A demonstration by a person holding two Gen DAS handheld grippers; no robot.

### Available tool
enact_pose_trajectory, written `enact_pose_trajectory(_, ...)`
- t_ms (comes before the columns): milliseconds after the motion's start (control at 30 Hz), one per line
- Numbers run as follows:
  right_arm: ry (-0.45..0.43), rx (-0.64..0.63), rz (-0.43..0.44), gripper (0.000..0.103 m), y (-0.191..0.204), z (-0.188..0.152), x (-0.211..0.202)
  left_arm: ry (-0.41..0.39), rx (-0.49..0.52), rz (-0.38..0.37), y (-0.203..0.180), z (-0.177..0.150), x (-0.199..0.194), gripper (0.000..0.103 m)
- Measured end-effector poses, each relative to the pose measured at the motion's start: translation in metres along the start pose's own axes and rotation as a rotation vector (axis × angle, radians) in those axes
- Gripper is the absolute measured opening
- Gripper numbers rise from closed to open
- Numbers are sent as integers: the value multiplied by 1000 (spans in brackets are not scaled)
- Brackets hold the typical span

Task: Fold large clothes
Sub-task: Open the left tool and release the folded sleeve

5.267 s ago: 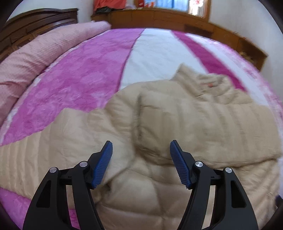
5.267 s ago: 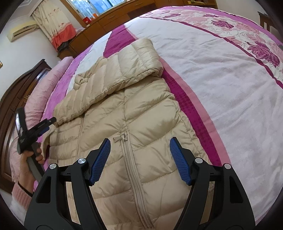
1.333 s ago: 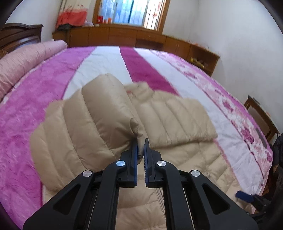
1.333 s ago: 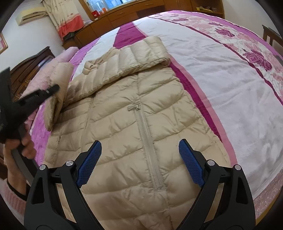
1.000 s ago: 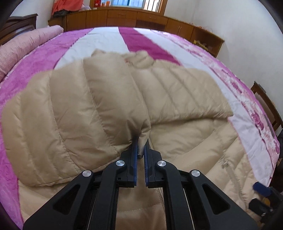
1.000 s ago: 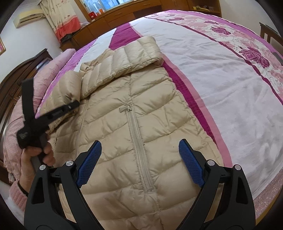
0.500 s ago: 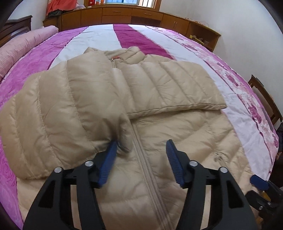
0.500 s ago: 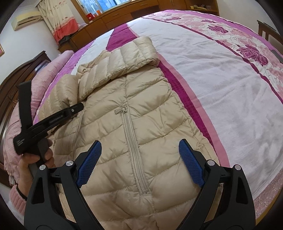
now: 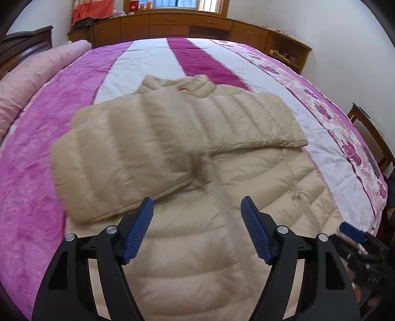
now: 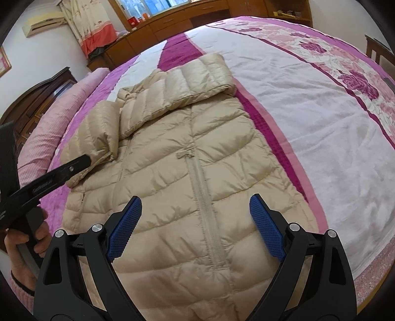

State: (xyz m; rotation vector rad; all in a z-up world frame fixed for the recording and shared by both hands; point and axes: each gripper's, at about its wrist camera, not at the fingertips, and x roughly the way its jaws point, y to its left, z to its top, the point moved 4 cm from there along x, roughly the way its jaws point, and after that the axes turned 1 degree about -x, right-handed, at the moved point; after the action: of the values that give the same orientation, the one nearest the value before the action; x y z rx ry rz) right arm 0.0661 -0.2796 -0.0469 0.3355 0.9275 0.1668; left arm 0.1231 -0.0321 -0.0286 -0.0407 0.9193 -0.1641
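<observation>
A beige puffer jacket (image 9: 197, 266) lies front up on the bed, its zipper (image 10: 205, 202) closed. Both sleeves are folded across the chest: the left sleeve (image 9: 118, 160) lies over the near side and the right sleeve (image 10: 177, 91) crosses below the collar. My left gripper (image 9: 196, 201) hovers just short of the left sleeve's cuff, its jaws opening with nothing between them. It shows in the right wrist view as a black finger (image 10: 74, 165) beside that cuff. My right gripper (image 10: 196, 197) stands open above the lower zipper, holding nothing.
The bed cover (image 9: 160, 56) is striped purple, white and floral pink. A rolled pink quilt (image 9: 32, 76) lies along the left side by a dark headboard (image 10: 32, 103). Wooden cabinets (image 9: 185, 22) line the far wall. A chair (image 9: 370, 133) stands at the right.
The left gripper carried the left sleeve across and down onto the chest, let it go, opened and drew back upward. The right gripper stayed where it was, open.
</observation>
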Motion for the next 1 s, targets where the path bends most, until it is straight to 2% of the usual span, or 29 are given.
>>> enact_pose_trajectory(200,9,-45,25,88,26,0,4,14,-56,89,45,-14,-18,77)
enact_pose_trajectory(267,15,-60,35,89,35,0,7,18,-76,116,59,-19,-22,83)
enact_pose_trajectory(467,34,-134,64,89,72,0,17,33,-147,211,98,-36,-28,87)
enact_pose_trajectory(667,59,-204,92,89,113,2,30,44,-208,269,134,-48,-35,88)
enact_pose_trajectory(800,77,-261,117,89,148,2,42,47,-259,276,157,-56,-39,88)
enact_pose_trajectory(1000,101,-347,163,89,205,1,66,54,-284,314,182,-66,-43,88)
